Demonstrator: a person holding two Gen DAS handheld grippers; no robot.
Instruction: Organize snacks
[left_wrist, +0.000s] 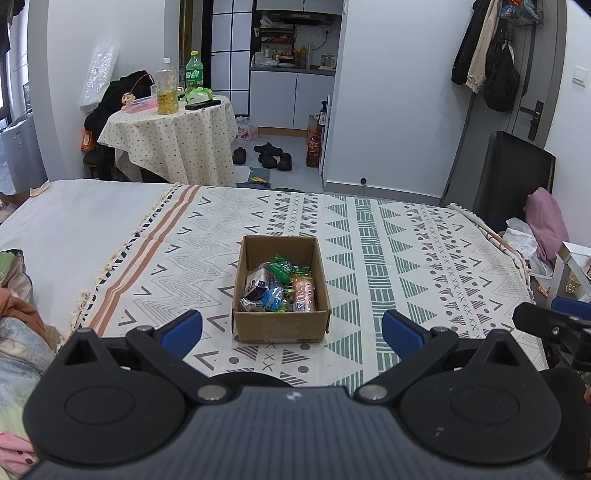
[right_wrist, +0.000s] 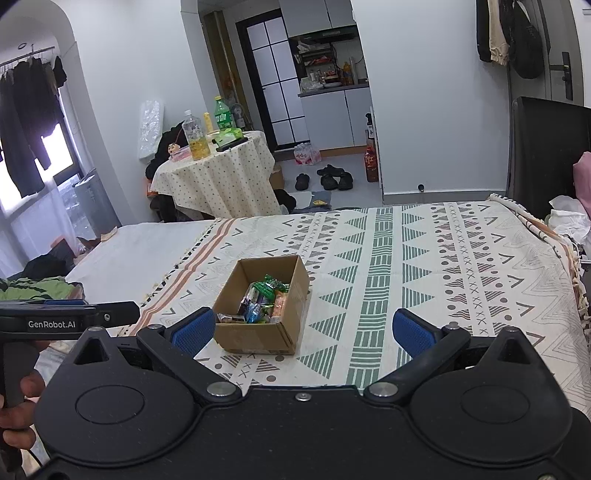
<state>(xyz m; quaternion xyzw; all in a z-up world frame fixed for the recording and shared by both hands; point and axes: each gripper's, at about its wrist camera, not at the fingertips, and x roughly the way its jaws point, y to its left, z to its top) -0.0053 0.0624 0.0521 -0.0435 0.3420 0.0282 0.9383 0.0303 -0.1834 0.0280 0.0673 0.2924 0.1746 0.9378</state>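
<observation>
Hovering low over the patterned bedspread (left_wrist: 388, 236), the left gripper (left_wrist: 291, 328) is standing with both blue pads spread wide and nothing between them; the right gripper (right_wrist: 304, 326) is likewise standing wide apart and holding nothing. Item: one cardboard box (left_wrist: 280, 325), open-topped, sitting on the bedspread directly ahead of the left gripper, between the lines of its two pads; seen from the right gripper it is lying ahead and to the left, its near corner just beside the left pad. Contents: a heap of wrapped snacks (left_wrist: 280, 286), green, blue, orange and dark wrappers piled together toward the near end, the far end of the box floor showing bare. Step in hand, as a judgement: nothing is being gripped, so either the sorting is starting or the snacks are already gathered; the pictures are not settling which. Next move is calling for a descent over the box's near wall into the heap, with pads narrowing onto a single wrapper. Room: bedspread is lying clear ahead and to the right of the box; its fringed edge (left_wrist: 122, 251) and plain sheet are lying left; crumpled clothes (left_wrist: 22, 325) are crowding the near left.
</observation>
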